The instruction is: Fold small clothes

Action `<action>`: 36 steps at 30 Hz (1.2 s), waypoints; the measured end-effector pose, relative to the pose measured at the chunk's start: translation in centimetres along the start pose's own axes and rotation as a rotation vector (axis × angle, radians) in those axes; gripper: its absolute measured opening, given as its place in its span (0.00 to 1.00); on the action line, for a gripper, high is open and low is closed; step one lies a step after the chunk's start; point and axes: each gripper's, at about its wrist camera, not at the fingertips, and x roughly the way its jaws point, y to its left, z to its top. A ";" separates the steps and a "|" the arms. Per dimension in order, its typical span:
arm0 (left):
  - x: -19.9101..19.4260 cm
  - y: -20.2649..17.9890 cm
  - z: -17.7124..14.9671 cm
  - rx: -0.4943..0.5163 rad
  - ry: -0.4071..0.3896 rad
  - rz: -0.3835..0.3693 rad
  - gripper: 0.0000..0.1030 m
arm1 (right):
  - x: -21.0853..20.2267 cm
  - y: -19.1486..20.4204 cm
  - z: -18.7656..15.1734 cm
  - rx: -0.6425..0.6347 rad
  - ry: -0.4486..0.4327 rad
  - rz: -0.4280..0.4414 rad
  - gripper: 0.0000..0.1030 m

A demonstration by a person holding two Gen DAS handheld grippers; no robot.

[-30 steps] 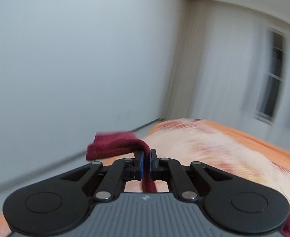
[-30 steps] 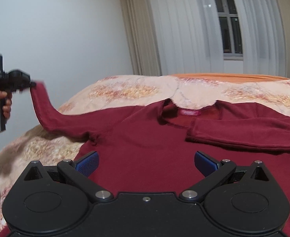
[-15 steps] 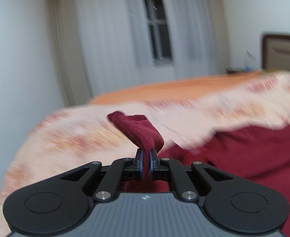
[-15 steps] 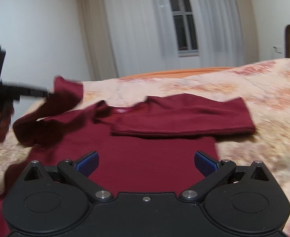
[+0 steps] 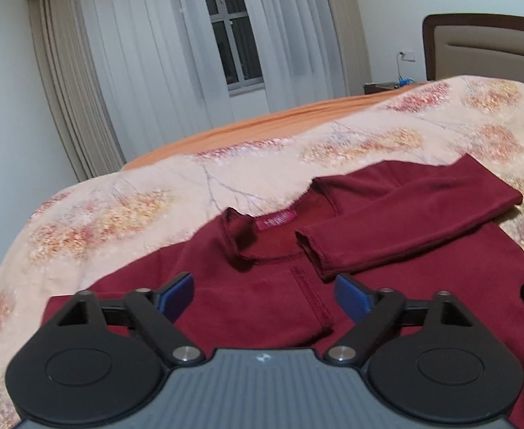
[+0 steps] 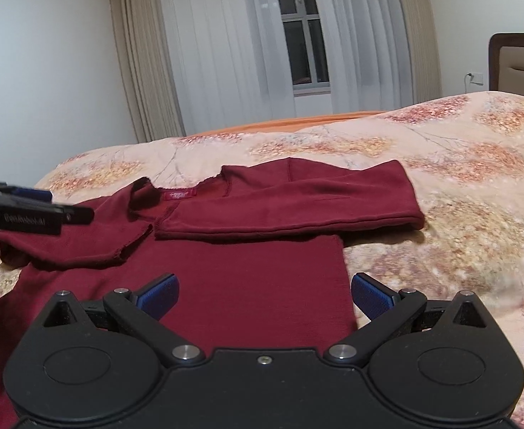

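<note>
Left wrist view: my left claw (image 5: 263, 295) has just been opening and now stands wide, nothing between its blue pads, hovering over the maroon sweater (image 5: 404, 286). The sweater lies flat on the bed (image 5: 136, 207), collar at the far side. Both sleeves are folded across its chest: the left sleeve (image 6: 83, 246) lies just below that claw, the right sleeve (image 6: 290, 214) beside it. My right claw (image 6: 263, 295) is also wide and empty above the near hem.
</note>
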 end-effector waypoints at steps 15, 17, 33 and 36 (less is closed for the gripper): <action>-0.1 4.8 0.2 -0.097 0.008 0.150 1.00 | 3.8 5.1 1.5 -0.116 0.039 0.105 1.00; -0.1 5.7 0.0 -0.114 0.012 0.162 1.00 | 4.6 5.9 2.1 -0.117 0.043 0.139 1.00; 0.3 11.8 -1.4 -0.205 0.066 0.301 1.00 | 12.4 12.6 4.2 0.040 0.162 0.290 0.80; 0.6 13.5 -2.4 -0.252 0.083 0.326 1.00 | 13.8 13.1 3.6 0.060 0.182 0.249 0.65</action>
